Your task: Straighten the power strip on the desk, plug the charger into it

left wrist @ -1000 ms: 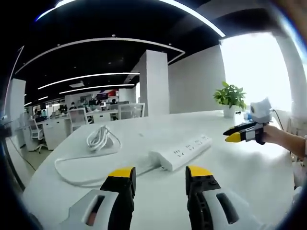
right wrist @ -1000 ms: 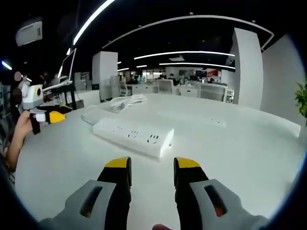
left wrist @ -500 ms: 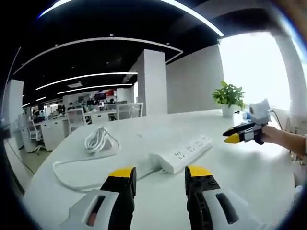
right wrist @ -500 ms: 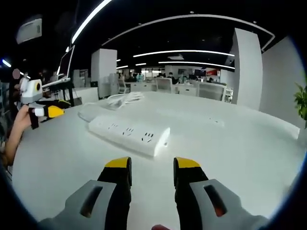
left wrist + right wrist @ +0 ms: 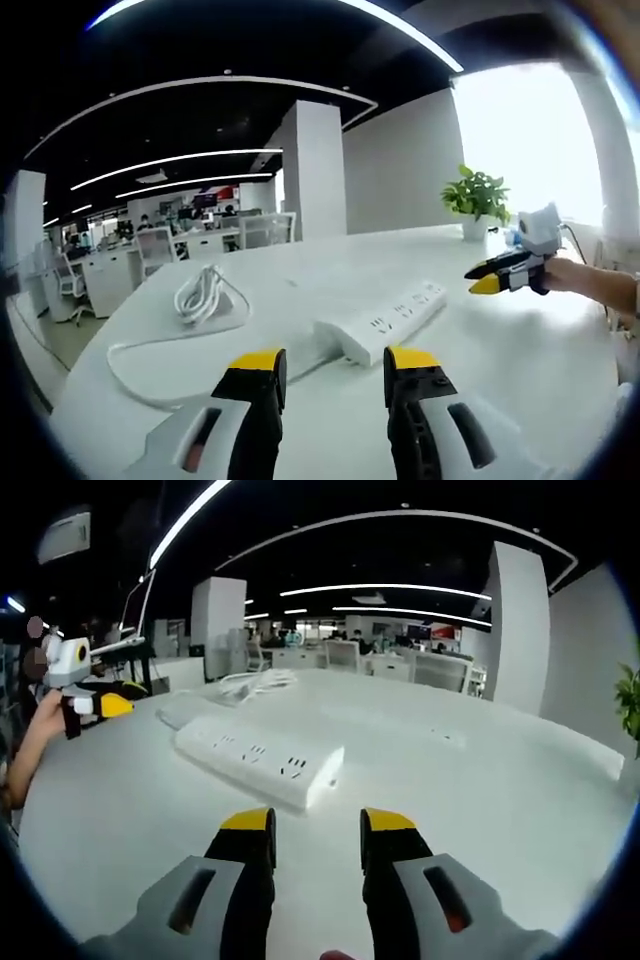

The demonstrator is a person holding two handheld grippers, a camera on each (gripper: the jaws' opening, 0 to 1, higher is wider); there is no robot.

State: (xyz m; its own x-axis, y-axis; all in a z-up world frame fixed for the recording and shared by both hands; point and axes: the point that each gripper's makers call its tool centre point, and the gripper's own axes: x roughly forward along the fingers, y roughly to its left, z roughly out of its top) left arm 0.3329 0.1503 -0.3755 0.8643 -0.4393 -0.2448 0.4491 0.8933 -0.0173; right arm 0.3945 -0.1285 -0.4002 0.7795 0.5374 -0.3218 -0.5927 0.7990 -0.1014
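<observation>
Beside power strip (image 5: 385, 320): coiled cable (image 5: 203, 291)

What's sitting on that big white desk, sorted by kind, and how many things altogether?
Power strip: 1
Coiled white cable bundle: 1
Potted plant: 1
Total: 3

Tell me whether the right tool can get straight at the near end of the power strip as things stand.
Probably yes. The right tool is open and points at the power strip, with bare desk between them and nothing in its path.
</observation>
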